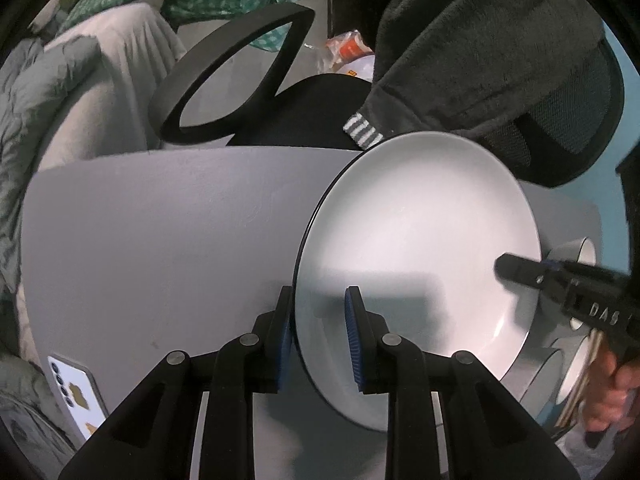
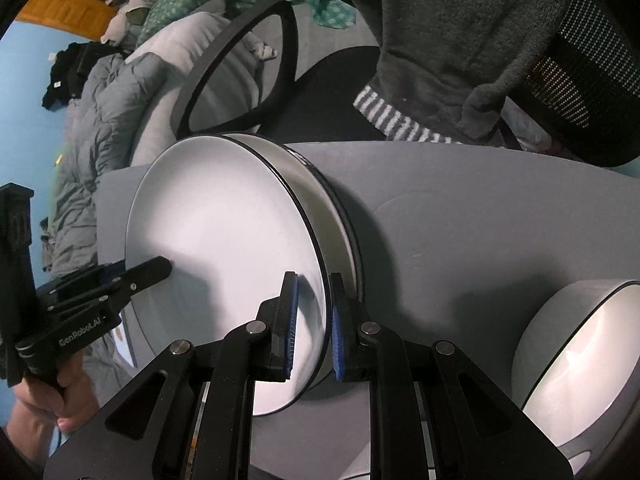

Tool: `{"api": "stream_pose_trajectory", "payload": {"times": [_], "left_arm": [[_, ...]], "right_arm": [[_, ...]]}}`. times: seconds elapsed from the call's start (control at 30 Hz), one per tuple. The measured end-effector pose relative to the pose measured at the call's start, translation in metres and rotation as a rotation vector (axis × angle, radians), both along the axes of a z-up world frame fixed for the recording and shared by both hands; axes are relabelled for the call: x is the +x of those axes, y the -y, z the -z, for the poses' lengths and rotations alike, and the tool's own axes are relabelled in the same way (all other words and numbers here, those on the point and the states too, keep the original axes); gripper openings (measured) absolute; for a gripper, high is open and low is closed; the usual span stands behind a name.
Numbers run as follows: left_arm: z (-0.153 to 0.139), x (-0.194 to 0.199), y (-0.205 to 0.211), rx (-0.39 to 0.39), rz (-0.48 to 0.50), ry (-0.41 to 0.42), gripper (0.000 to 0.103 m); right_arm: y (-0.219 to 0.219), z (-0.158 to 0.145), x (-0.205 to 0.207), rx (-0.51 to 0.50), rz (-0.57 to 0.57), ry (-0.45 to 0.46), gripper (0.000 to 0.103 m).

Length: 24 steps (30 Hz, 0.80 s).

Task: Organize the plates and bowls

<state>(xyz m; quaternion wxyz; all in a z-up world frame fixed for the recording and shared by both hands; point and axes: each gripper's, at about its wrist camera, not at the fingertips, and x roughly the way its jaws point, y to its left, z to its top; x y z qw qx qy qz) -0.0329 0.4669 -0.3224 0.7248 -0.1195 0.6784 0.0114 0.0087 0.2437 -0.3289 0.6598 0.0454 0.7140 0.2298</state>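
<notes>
1. Plate (image 2: 224,240) sits clamped at opposite rims: right gripper (image 2: 312,320) pinches one edge, left gripper (image 1: 316,340) straddles the other with a looser bite.
2. Plate hangs above a second plate (image 2: 340,216) on the grey table (image 2: 480,208).
3. Risk: uneven release tips it (ceramic chips easily).
4. Nearby bowl (image 2: 576,360) limits swing room.

bare table (image 1: 160,240) left, bowls (image 2: 580,352) right

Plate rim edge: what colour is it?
Black, a thin line around the round white plate; clearest in the right wrist view.
</notes>
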Motion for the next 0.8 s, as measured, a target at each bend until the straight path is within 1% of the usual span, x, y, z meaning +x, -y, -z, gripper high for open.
{"api": "stream_pose_trajectory", "payload": {"times": [0.13,0.27,0.4,0.53,0.57,0.67,0.8], "left_arm": [[0.002,0.002,0.003,0.014,0.029,0.003,0.024],[0.004,0.003,0.004,0.017,0.034,-0.005,0.024],[0.002,0.004,0.005,0.022,0.036,-0.011,0.024],[0.001,0.002,0.009,0.044,0.051,-0.004,0.025],[-0.001,0.001,0.01,0.049,0.055,0.0,0.026],[-0.005,-0.003,0.014,0.077,0.069,0.019,0.026],[-0.015,-0.009,0.02,0.099,0.096,0.044,0.026]], "right_arm": [[0.002,0.001,0.009,-0.011,-0.005,-0.033,0.015],[0.0,0.001,0.012,-0.021,-0.02,-0.063,0.017],[-0.003,0.0,0.012,-0.034,-0.03,-0.081,0.025],[-0.005,-0.003,0.012,-0.055,-0.04,-0.097,0.028],[-0.005,-0.004,0.012,-0.059,-0.039,-0.099,0.029],[-0.006,-0.006,0.011,-0.048,-0.036,-0.099,0.037],[-0.007,-0.01,0.007,-0.074,-0.022,-0.08,0.037]]}}
